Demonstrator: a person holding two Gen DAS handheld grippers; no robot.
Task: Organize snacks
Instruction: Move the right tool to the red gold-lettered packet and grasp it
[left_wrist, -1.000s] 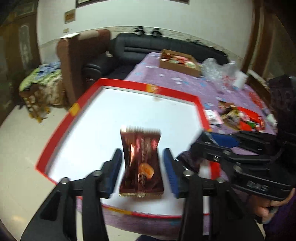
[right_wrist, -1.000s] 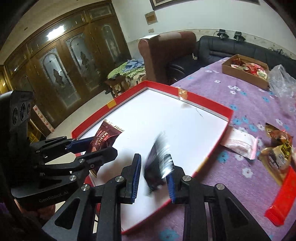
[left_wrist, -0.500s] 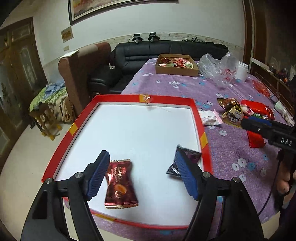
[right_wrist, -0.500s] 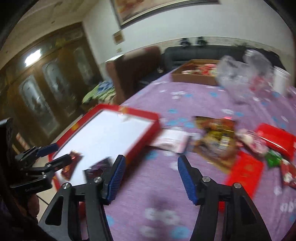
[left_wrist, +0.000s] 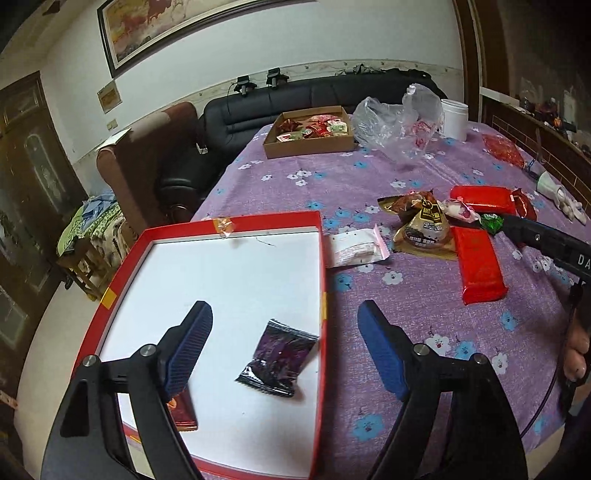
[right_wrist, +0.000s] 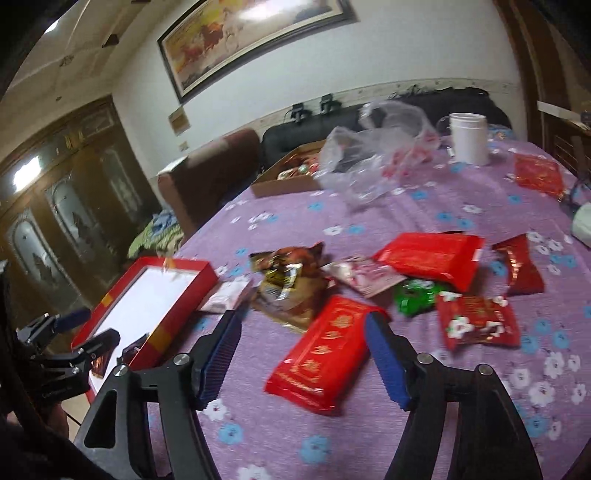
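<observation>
A red-rimmed tray (left_wrist: 321, 258) with a white floor lies at the table's near left corner. In it lie a dark purple snack packet (left_wrist: 279, 358) and a maroon packet (left_wrist: 183, 410), half hidden behind my left finger. My left gripper (left_wrist: 284, 350) is open and empty above the tray. My right gripper (right_wrist: 303, 354) is open and empty above a long red packet (right_wrist: 321, 362). More loose snacks (right_wrist: 291, 280) lie in a pile beyond it. The tray also shows in the right wrist view (right_wrist: 173, 314).
A purple flowered cloth (left_wrist: 424, 314) covers the table. At the far end stand a cardboard box of snacks (left_wrist: 310, 133), a crumpled clear plastic bag (left_wrist: 399, 118) and a white cup (left_wrist: 454, 118). A brown armchair (left_wrist: 144, 173) and black sofa (left_wrist: 295, 99) stand beyond.
Both grippers let go of their packets, which now lie in the tray. The left gripper opened and drew back right. The right gripper swung right to the loose snacks.
</observation>
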